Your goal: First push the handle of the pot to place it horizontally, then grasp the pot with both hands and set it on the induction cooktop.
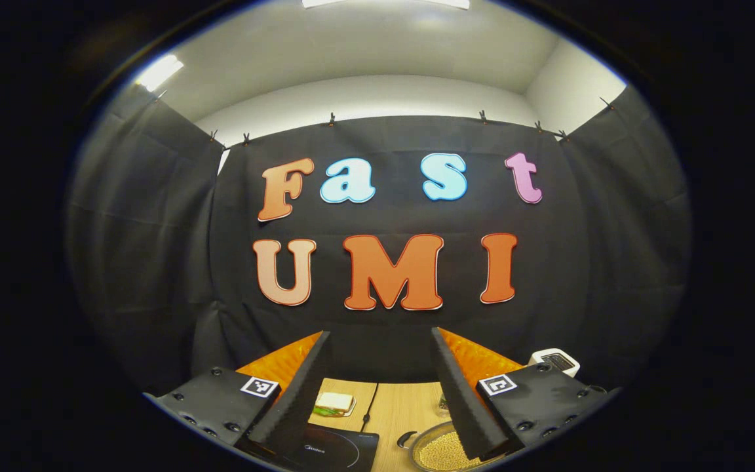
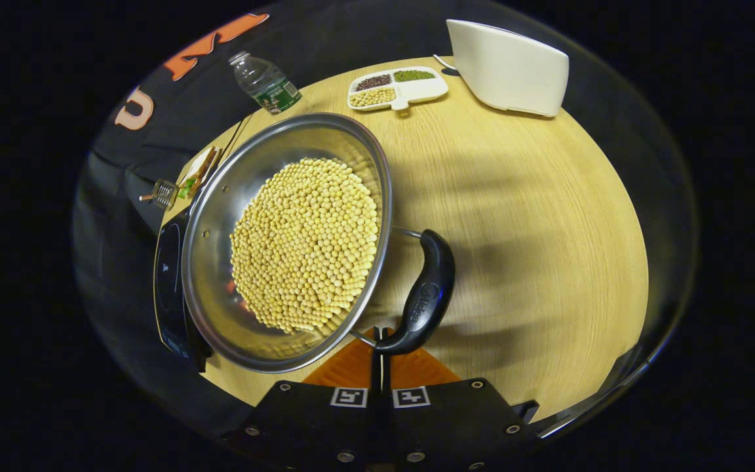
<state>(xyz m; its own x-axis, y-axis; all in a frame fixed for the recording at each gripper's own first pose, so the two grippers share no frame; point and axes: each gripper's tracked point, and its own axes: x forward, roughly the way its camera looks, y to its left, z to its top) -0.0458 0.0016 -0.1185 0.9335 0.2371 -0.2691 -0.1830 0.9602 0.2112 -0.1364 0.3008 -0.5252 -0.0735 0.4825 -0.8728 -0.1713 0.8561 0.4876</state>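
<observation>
right fingers (image 2: 377,341) pressed together, tips at pot (image 2: 286,242) handle (image 2: 425,294). left fingers (image 1: 384,393) spread, holding nothing. pot full of beans, likely heavy; grab handle and rim.

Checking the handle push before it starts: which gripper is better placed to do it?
Right. The right gripper, jaws closed, sits at the tip of the pot's black handle. The left gripper is open, pointing over the table toward the wall.
</observation>
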